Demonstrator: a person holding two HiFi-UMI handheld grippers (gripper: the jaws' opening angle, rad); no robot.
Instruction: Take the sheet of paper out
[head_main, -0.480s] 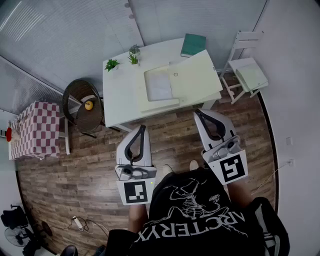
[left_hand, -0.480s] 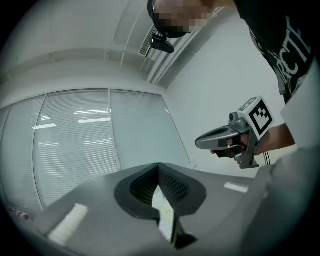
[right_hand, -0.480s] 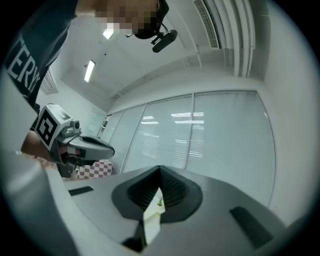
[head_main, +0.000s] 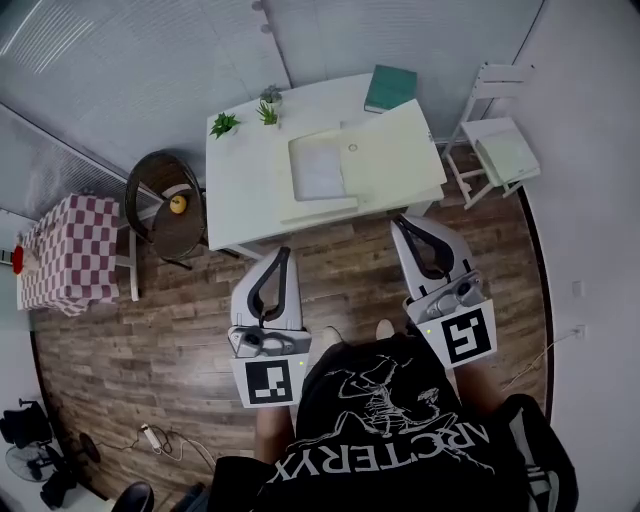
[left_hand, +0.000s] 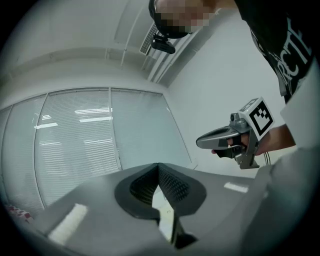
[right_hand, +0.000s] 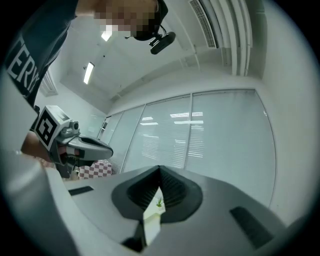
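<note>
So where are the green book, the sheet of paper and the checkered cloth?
green book (head_main: 389, 88), head view, middle of its cover.
sheet of paper (head_main: 318, 168), head view, its middle.
checkered cloth (head_main: 62, 255), head view, middle of its top.

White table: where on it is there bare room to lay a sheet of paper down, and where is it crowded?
Free: the left part of the white table, bordered by the small plants behind, the open folder to the right and the front edge. Crowded: the right half, covered by the folder, with the green book at the back right corner.
</note>
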